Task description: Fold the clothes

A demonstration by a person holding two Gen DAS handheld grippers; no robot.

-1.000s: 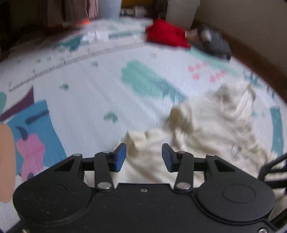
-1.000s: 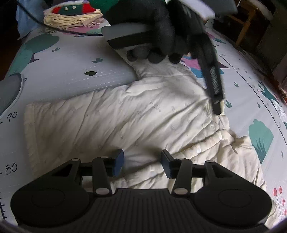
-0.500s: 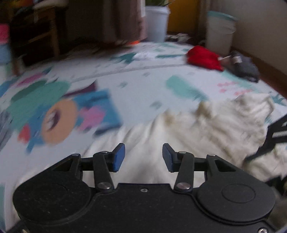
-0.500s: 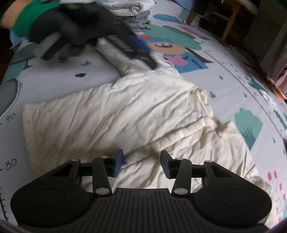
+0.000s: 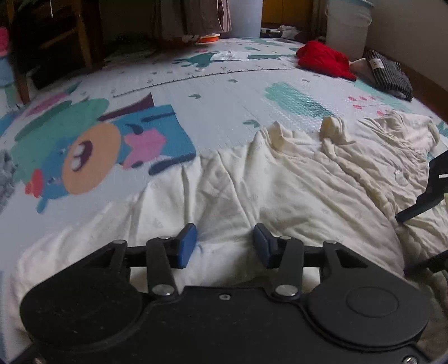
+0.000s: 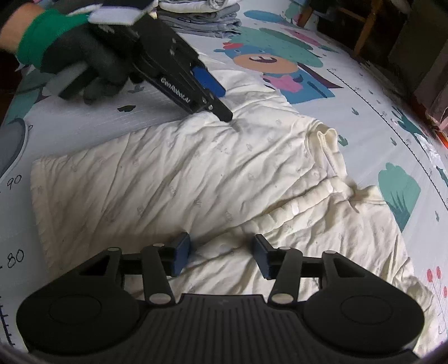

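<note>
A cream long-sleeved garment (image 5: pixel 294 182) (image 6: pixel 182 173) lies spread and wrinkled on the printed play mat (image 5: pixel 224 92). My left gripper (image 5: pixel 224 243) is open low over its near part, with cloth under the blue pads but nothing pinched. The right wrist view shows a black-gloved hand (image 6: pixel 84 56) holding that left gripper (image 6: pixel 219 98), its tips touching the cloth by the far sleeve. My right gripper (image 6: pixel 221 252) hovers over the button placket. Its jaws are opening, with cloth beneath them but none gripped. Its fingers (image 5: pixel 432 193) show at the right edge.
A red garment (image 5: pixel 322 60) and a dark striped one (image 5: pixel 389 72) lie at the mat's far right, near a white bin (image 5: pixel 347 25). Folded clothes (image 6: pixel 201 16) are stacked beyond the left hand. Wooden chair legs (image 5: pixel 84 36) stand at the mat's edge.
The left gripper swung across the garment from over its collar side to the sleeve side, and its tips now rest on the cloth. The right gripper stayed put, jaws slightly wider.
</note>
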